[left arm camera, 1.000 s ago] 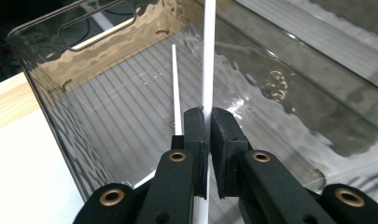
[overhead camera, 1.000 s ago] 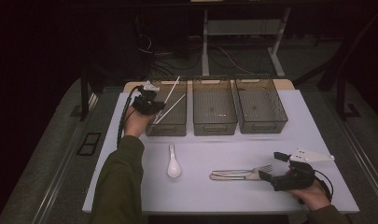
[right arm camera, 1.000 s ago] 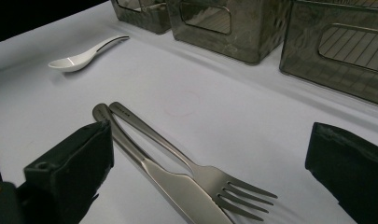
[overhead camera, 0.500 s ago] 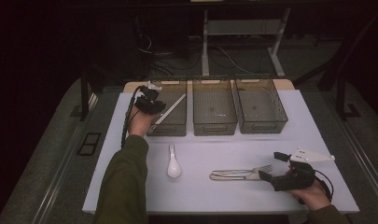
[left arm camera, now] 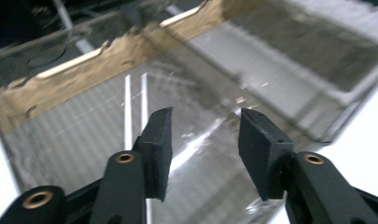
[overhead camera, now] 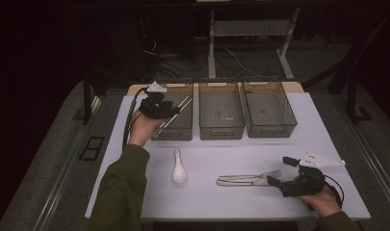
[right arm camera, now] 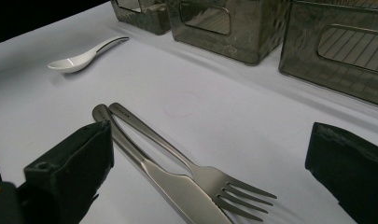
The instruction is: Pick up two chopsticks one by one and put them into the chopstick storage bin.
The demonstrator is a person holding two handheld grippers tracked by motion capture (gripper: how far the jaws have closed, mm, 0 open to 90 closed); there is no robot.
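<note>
Steel on white: lay side by side as fork and knife on the worktop, handles pointing away from the right tool, tips between its wide-apart, empty jaws.

A second ago the left gripper held a pair of chopsticks pinched, their tips sticking up over the left bin. Its jaws have just been opening, and nothing sits between them. The chopsticks lie slanted inside that bin (probably resting against its wall, though the blur makes this uncertain). The hand has lifted slightly.
</note>
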